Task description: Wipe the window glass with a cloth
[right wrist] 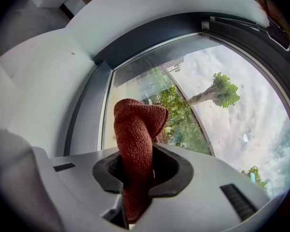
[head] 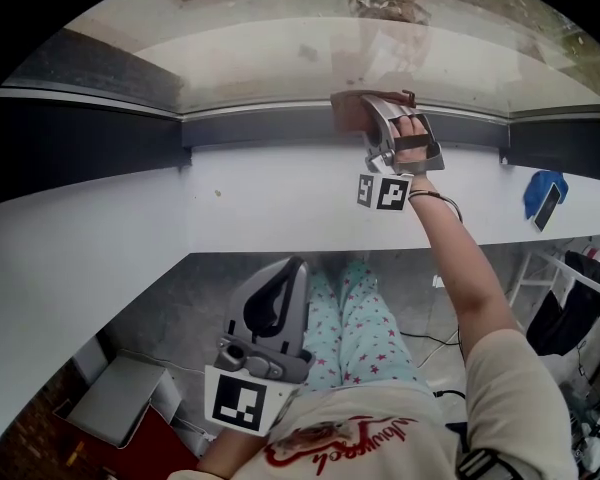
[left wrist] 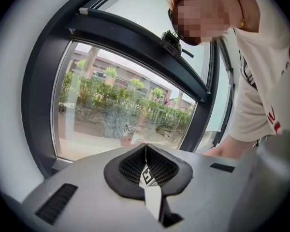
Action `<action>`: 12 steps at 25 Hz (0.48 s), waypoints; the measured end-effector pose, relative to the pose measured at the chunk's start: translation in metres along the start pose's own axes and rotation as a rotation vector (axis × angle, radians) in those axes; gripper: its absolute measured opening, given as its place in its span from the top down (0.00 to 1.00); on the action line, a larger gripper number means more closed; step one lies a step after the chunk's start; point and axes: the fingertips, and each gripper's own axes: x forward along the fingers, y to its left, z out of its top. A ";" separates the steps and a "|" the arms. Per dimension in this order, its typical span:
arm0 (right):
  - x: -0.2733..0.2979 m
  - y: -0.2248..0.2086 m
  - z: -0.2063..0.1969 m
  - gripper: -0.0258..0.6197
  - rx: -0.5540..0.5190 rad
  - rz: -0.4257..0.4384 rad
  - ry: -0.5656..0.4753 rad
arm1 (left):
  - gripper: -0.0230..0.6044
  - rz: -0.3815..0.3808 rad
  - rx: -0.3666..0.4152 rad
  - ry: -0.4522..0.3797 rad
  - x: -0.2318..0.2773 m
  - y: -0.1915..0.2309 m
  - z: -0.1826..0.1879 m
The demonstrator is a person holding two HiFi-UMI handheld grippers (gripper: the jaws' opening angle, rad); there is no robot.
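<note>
Right hand-held gripper (head: 372,113) clamped on cloth (right wrist: 134,134), at lower edge of glass (right wrist: 241,115). Left hand-held gripper (left wrist: 146,166) jaws together, empty, held low.

Shows a white sill (head: 280,198) running across the head view, backed by a dark frame (head: 80,138). Carries a blue object (head: 540,190) at the sill's far right, with a pale flat piece leaning on it. Holds below the sill a grey floor (head: 215,278), a flat grey box (head: 120,398) at lower left touching something red (head: 145,446), star-printed trousers (head: 355,333) in the middle, a thin cable (head: 430,343) just beside them, and dark garments (head: 560,318) on a white rack (head: 555,266) at right. Shows outdoors a green hedge (left wrist: 135,108) before low buildings (left wrist: 121,69), and a leafy tree (right wrist: 220,93) against cloudy sky.
</note>
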 end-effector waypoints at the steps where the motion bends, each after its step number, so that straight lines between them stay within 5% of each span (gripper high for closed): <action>1: 0.001 0.001 -0.001 0.83 0.001 0.011 0.008 | 0.93 0.000 0.002 -0.002 0.000 -0.001 0.001; 12: 0.012 0.032 -0.005 0.83 -0.027 0.108 0.041 | 0.93 0.023 0.000 -0.007 -0.015 0.000 -0.004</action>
